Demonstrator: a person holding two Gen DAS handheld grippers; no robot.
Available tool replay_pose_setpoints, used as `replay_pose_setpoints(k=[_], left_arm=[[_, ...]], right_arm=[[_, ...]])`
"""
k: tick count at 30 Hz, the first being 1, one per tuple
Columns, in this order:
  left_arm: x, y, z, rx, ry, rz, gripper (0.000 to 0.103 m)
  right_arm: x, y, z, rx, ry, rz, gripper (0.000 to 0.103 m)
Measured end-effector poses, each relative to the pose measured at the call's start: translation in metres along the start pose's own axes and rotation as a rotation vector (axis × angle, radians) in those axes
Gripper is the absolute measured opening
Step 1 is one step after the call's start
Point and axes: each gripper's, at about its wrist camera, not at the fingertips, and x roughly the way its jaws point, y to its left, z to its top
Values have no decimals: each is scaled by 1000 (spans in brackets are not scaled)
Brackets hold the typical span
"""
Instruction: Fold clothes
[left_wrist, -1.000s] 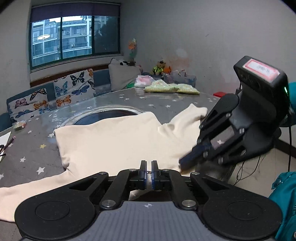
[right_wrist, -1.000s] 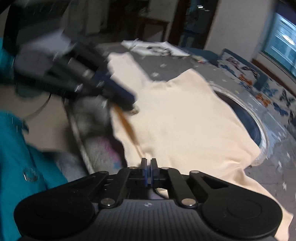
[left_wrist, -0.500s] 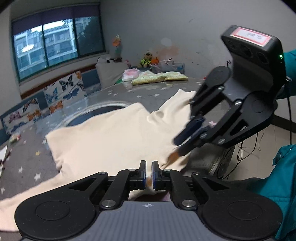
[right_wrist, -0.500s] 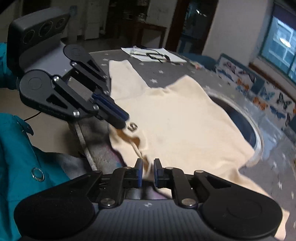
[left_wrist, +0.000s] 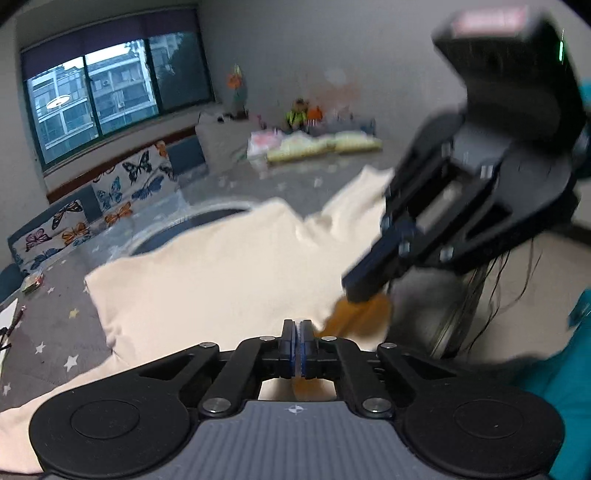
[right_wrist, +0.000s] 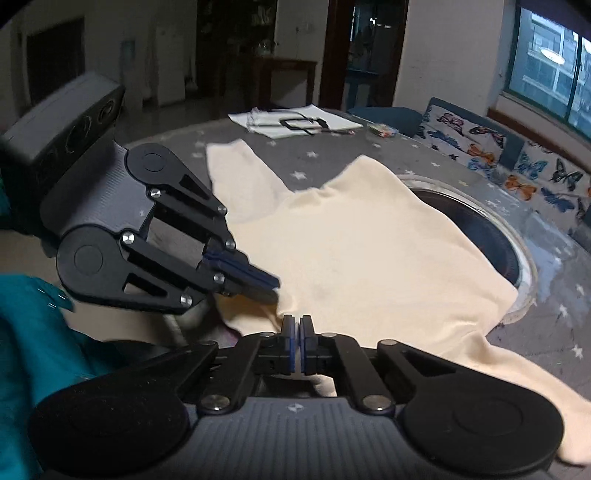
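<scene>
While it lies spread on the table, top: a cream long-sleeved top (right_wrist: 373, 240) covers the near part of the grey star-print table (right_wrist: 321, 158), one sleeve reaching far left, the other trailing off to the near right.
Hem: the near edge hangs at the table's rim, with its orange-brown inner side (left_wrist: 360, 314) turned up between the two tools.
Left gripper (left_wrist: 297, 345): fingers pressed together, a thin fold of the hem pinched between the blue pads.
Right gripper (right_wrist: 297, 345): fingers also pressed together at the hem; fabric sits right at the tips, gripped as far as can be seen.
Spacing: both tools meet the same edge, near each other, tips angled toward one another.
Table: a round dark opening (right_wrist: 480, 236) lies partly under the top's far side.
Beyond: papers (right_wrist: 295, 123) at the far end, butterfly-print cushions (left_wrist: 122, 192) under the window (left_wrist: 110, 99).
Near: teal clothing (right_wrist: 33, 339) beside the table's edge.
</scene>
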Motion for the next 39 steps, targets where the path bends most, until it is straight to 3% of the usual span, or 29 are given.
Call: replay_pose_setpoints(k=[7, 10, 14, 17, 20, 23, 29, 34, 35, 38, 39], left_arm=[[3, 9, -10, -45, 87, -83, 7], [-7, 25, 1, -58, 47, -82, 26], [0, 57, 28, -60, -2, 45, 33], [25, 89, 45, -98, 2, 176, 49], [58, 121, 58, -130, 38, 282, 54], [85, 147, 65, -129, 68, 328, 67], [118, 180, 65, -133, 121, 333, 76], [132, 187, 60, -123, 162, 290, 70], [135, 188, 59, -124, 169, 270, 54], [140, 188, 58, -129, 188, 225, 25], [140, 186, 57, -125, 185, 215, 20]], right_arm=[[14, 0, -14, 9, 98, 104, 7], [3, -11, -7, 43, 63, 115, 8], [-11, -46, 9, 117, 6, 51, 19], [-9, -85, 21, 164, -27, -29, 38], [2, -119, 27, 197, -29, -83, 43], [17, -150, 30, 226, -15, -118, 47], [55, -192, 34, 258, 26, -122, 54], [89, -213, 35, 286, 68, -94, 54], [92, -215, 35, 291, 72, -91, 54], [100, -222, 35, 314, 83, -65, 55], [102, -224, 35, 320, 86, -59, 54]])
